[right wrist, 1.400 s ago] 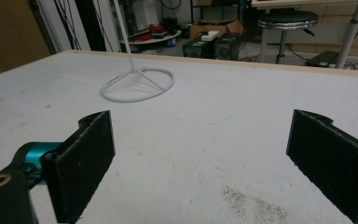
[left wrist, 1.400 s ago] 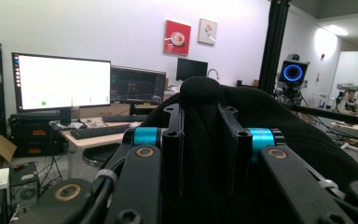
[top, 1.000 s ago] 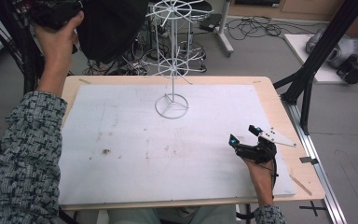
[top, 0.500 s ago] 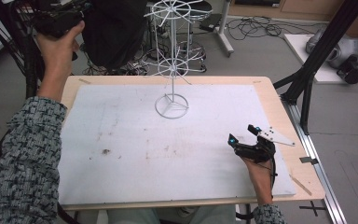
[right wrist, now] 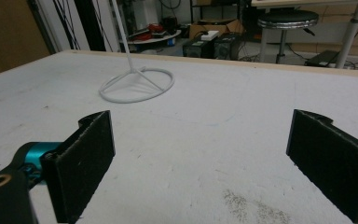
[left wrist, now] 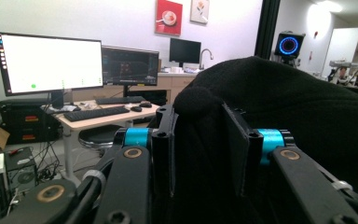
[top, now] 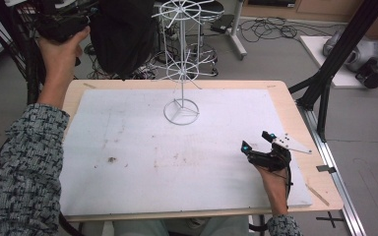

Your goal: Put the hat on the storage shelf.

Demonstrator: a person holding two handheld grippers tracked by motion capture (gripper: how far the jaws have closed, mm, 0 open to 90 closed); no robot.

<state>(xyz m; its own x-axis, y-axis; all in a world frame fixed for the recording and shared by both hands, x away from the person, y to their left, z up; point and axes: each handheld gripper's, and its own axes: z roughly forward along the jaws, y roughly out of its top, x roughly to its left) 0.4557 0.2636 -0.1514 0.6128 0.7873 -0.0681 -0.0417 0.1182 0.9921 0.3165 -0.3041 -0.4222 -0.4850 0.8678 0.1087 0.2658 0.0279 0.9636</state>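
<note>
Down at the near right of the table, the right gripper (top: 259, 141) rests low over the white mat (top: 128, 167), held by the right hand (top: 274, 184), jaws spread wide with nothing between them; in the right gripper view the two black pads (right wrist: 86, 163) stand far apart over bare, scuffed mat, pointing toward the far middle of the table. Out there stands the white wire rack (top: 181, 69), long axis straight up: a slim pole rising from a ring base (right wrist: 136, 84) that sits flat on the mat, with two spoked wheels stacked higher up, the top one at the upper edge of the high view. Now to the far left, beyond the table's edge: the left hand (top: 61, 49) is raised high, holding the left gripper (left wrist: 198, 140), and its jaws are clamped on a black fabric piece (left wrist: 279, 112), soft and bulky, bunched between the pads and billowing over the right-hand jaw. In the high view that dark cloth hangs just left of the rack's pole, off the table. Behind it, a desk with monitors (left wrist: 51, 63).
</note>
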